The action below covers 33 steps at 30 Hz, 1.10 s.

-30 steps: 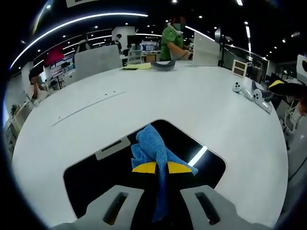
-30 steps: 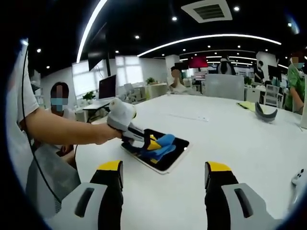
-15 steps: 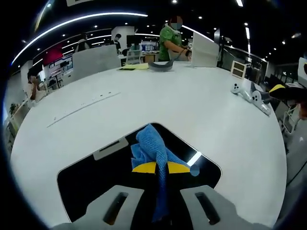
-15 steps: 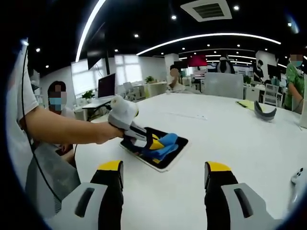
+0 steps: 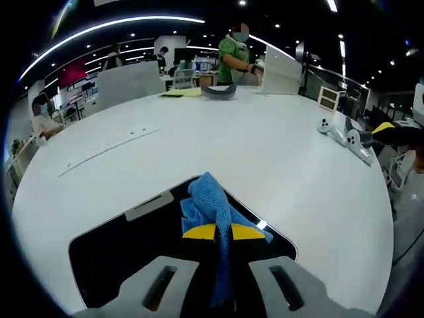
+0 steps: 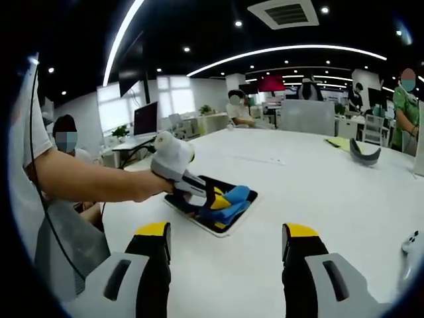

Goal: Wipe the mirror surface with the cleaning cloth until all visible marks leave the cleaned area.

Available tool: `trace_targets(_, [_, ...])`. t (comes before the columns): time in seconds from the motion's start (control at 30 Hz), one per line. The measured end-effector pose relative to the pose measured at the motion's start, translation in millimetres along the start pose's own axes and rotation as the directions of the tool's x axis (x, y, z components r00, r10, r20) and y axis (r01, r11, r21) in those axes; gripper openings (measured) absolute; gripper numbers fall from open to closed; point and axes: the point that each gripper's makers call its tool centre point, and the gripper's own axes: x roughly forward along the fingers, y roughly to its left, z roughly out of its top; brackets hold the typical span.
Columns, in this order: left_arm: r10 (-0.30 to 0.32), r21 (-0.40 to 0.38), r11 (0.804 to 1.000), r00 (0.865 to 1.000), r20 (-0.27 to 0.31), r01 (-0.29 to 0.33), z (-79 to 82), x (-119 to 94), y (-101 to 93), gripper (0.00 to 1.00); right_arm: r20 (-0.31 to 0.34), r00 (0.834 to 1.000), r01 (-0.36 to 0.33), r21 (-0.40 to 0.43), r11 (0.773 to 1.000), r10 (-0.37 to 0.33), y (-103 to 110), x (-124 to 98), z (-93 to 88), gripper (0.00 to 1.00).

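Lying flat on the white table (image 5: 278,152), the mirror (image 5: 126,248) shows as a dark rectangular panel with a pale rim and a small grey tab on its far edge. In the left gripper view, the left gripper (image 5: 222,232) has its yellow-tipped jaws closed together on the blue cleaning cloth (image 5: 211,202), which bunches up ahead of the tips and rests on the right part of the mirror, its loose end hanging back between the jaws. A short bright streak of reflected ceiling light lies on the glass just right of the cloth. In the right gripper view, the right gripper (image 6: 225,242) hovers over bare table with its jaws set wide apart and nothing between them. Beyond it, a person's bare forearm (image 6: 93,182) reaches in from the left, holding the left gripper down on the mirror with the cloth under its tips. Farther across the table lie a yellow sheet (image 5: 182,93) and a dark curved object (image 5: 217,91); two pale handheld devices (image 5: 344,132) sit near the right edge. A person in a green shirt (image 5: 233,59) stands at the far side.
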Motion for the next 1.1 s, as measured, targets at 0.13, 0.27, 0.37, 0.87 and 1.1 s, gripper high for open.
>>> trace_targets(0.13, [0.003, -0.005, 1.0, 1.0, -0.006, -0.003, 0.2, 2, -2.5, 0.03, 0.004, 1.0, 0.004, 0.002, 1.0, -0.004, -1, -2, 0.2, 0.67])
trace_targets(0.27, [0.003, -0.006, 1.0, 1.0, -0.008, -0.003, 0.7, 3, -5.2, 0.03, 0.005, 1.0, 0.007, 0.002, 1.0, -0.007, -1, -4, -1.1, 0.67])
trace_targets(0.37, [0.001, -0.003, 1.0, 1.0, -0.011, -0.001, 0.9, 4, -6.5, 0.03, 0.006, 1.0, 0.011, 0.006, 1.0, -0.011, -1, -5, -1.9, 0.67])
trace_targets(0.87, [-0.01, -0.003, 1.0, 1.0, -0.019, 0.01, 3.1, 7, -11.6, 0.03, 0.013, 1.0, 0.016, 0.009, 1.0, -0.016, -4, -5, 0.5, 0.66])
trace_targets(1.1, [-0.004, -0.003, 1.0, 1.0, -0.019, 0.004, 3.8, 8, -12.2, 0.03, 0.013, 1.0, 0.02, 0.01, 1.0, -0.02, -6, -6, 0.6, 0.66])
